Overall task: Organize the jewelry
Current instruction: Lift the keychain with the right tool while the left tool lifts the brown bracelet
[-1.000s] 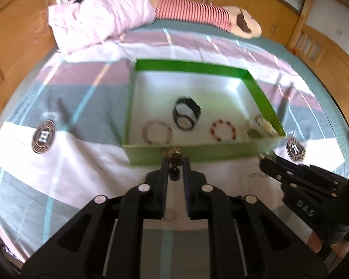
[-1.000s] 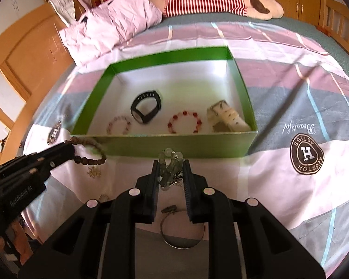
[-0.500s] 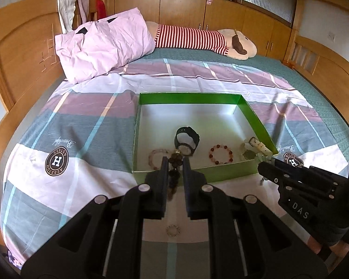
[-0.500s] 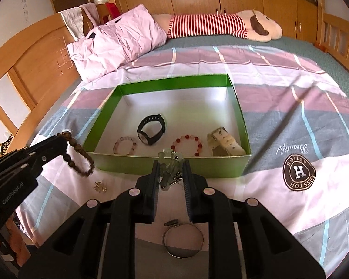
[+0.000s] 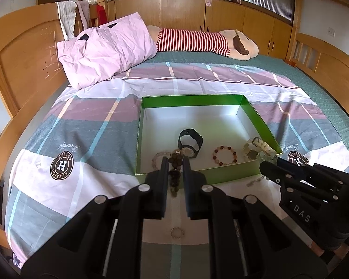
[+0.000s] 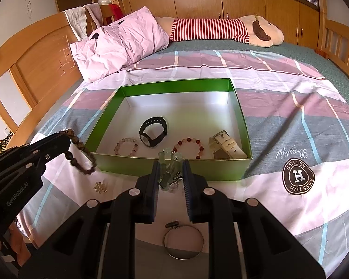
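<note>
A green tray (image 5: 259,117) (image 6: 240,121) lies on the bed. In it are a black watch (image 6: 153,130), a pink bead bracelet (image 6: 126,145), a red bead bracelet (image 6: 189,142) and a cream watch (image 6: 228,147). My left gripper (image 5: 175,162) is shut on a brown bead bracelet (image 5: 175,169), which hangs from it in front of the tray's near left corner in the right wrist view (image 6: 80,148). My right gripper (image 6: 171,165) is shut on a pale green bead bracelet (image 6: 168,169), held above the tray's near wall.
On the sheet before the tray lie a small bead ring (image 5: 177,232), a small gold charm (image 6: 100,187) and a metal bangle (image 6: 183,244). A pink pillow (image 5: 104,48) and a striped plush (image 5: 204,40) lie at the bed's far end, by the wooden headboard (image 5: 23,58).
Both grippers have risen and drawn back from the tray, each keeping its bracelet. The tray sits lower and smaller in both views.
</note>
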The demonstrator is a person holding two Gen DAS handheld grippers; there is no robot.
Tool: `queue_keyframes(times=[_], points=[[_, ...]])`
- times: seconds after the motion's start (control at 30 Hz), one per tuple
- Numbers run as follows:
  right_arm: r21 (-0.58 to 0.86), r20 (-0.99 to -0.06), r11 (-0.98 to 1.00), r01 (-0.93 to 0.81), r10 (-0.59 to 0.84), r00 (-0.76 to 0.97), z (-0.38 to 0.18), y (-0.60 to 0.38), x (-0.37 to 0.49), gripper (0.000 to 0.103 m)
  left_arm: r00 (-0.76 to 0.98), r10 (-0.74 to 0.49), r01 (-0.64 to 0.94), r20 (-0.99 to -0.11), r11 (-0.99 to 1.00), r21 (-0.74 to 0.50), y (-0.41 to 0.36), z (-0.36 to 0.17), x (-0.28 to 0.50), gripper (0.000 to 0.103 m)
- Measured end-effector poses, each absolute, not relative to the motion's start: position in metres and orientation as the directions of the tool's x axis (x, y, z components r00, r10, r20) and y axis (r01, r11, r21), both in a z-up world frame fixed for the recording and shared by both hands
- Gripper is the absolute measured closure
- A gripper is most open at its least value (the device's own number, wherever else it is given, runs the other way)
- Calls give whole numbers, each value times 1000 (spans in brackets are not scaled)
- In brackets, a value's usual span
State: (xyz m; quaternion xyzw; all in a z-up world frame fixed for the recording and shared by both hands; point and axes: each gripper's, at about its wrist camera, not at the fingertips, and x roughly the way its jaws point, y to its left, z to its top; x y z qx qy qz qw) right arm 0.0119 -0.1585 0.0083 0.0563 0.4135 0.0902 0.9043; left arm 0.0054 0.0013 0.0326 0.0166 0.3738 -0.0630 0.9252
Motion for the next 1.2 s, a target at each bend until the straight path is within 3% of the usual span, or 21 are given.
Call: queue_keyframes(times=[0.47,1.2], points=[[163,-703,978,-133,209,680,19,-157,6,83,706,-91,128,-702,992,0,-1,29,7,91],[143,-729,979,-145,203,654,9,-148,10,83,702,-86,131,-707,991,9,-2,25,7,91]])
